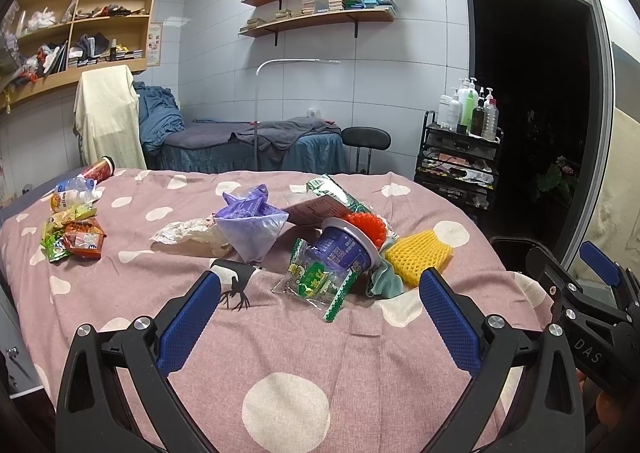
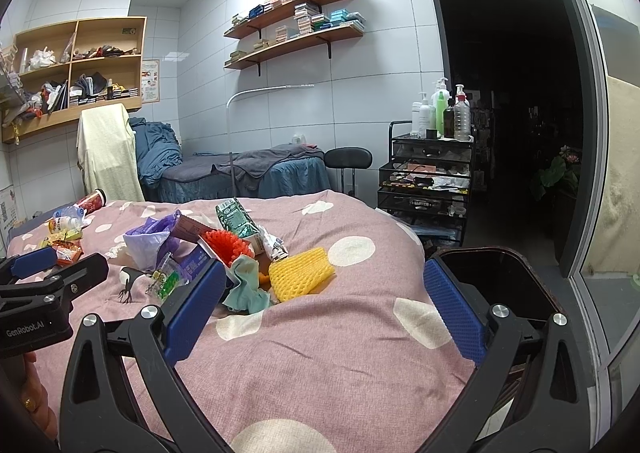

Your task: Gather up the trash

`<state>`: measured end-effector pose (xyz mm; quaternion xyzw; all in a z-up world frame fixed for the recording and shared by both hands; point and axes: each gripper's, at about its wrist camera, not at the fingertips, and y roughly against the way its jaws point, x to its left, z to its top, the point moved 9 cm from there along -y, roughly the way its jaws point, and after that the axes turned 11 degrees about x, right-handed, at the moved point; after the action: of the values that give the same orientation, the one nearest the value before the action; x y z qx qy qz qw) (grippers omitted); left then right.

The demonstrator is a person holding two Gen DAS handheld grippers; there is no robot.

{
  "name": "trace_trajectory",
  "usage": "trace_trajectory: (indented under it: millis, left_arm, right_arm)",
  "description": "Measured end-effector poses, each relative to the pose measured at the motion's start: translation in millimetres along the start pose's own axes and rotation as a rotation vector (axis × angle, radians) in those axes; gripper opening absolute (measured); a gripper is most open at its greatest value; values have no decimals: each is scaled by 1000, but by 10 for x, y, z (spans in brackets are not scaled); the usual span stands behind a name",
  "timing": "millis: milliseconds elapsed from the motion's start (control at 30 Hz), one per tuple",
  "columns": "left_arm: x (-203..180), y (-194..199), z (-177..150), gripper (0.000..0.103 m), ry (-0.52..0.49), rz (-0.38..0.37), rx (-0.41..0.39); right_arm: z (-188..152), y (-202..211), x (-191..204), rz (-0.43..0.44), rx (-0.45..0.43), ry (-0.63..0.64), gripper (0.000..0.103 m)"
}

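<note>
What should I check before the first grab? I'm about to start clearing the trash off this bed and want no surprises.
1. Left gripper open and empty: ok.
2. Right gripper open and empty: ok.
3. Yellow foam net lies free at the pile's near edge, nothing on top: ok.
4. Purple cup tipped on its side, wrappers against it; whether anything is left inside: cannot tell.
5. Dark bin beside the bed, mouth open: ok.
6. Second trash cluster at the far left of the bedspread, within easy reach: cannot tell.
</note>
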<state>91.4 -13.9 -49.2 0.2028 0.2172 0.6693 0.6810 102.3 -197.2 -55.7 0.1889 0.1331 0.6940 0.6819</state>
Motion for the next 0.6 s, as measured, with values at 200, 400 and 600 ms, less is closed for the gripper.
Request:
trace_trajectory:
  millis: [200,400,600]
  left_arm:
    - [6,-19,-13,98,1,0,5]
    - [51,-11,-38,98,6,-3,12]
    - [69,-35,-61,98,9,-5,25]
  right_arm:
    - [-17,-8,41,5,5,3,98]
    - [-34,-12,72,8,13,9,98]
    - [-40,-24,78,8,25,16,98]
